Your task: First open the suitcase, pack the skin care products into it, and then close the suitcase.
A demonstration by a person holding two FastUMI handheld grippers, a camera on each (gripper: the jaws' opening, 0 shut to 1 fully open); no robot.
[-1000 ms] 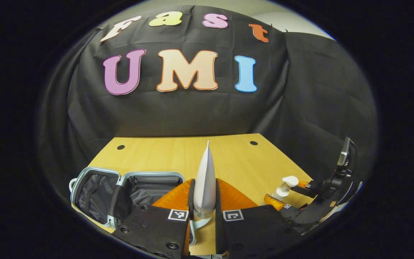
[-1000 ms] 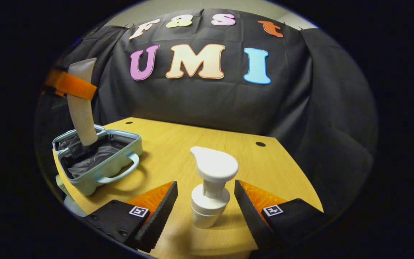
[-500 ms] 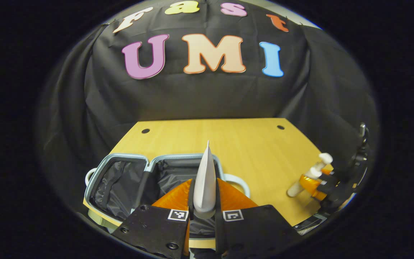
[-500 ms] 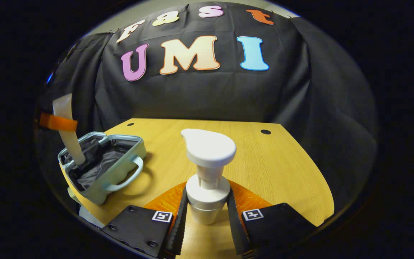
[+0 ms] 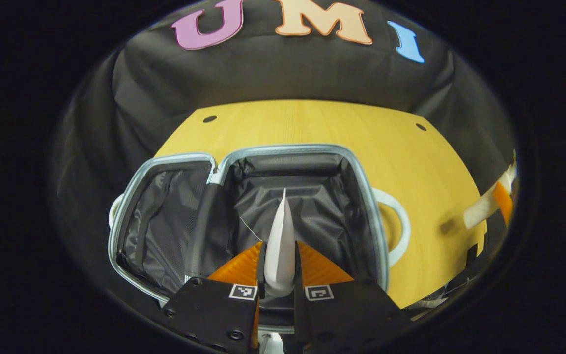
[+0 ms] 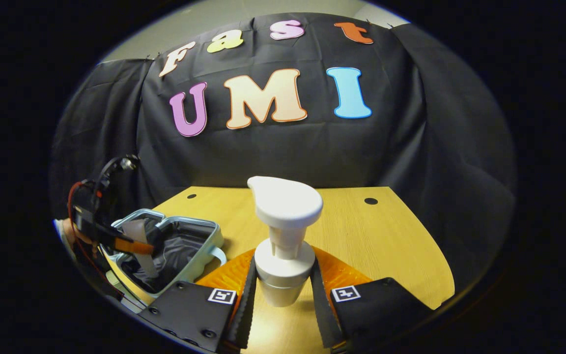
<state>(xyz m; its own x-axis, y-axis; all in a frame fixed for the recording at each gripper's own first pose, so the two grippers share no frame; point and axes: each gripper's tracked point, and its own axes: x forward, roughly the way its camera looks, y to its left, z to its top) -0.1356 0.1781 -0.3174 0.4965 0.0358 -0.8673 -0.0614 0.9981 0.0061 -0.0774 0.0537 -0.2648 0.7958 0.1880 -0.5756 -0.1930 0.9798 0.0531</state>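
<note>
Pinching a tube [image 5: 280,246] over the open suitcase [image 5: 243,152], left gripper [image 5: 279,275]; right gripper [image 6: 283,290] clamps a pump bottle [image 6: 283,231] at 6 o'clock.

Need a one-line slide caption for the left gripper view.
Left gripper holds a white tube above the open suitcase on the wooden table.

R gripper [image 6: 283,290] clamps pump bottle [image 6: 283,236], seemingly off table [image 6: 386,246]
</note>
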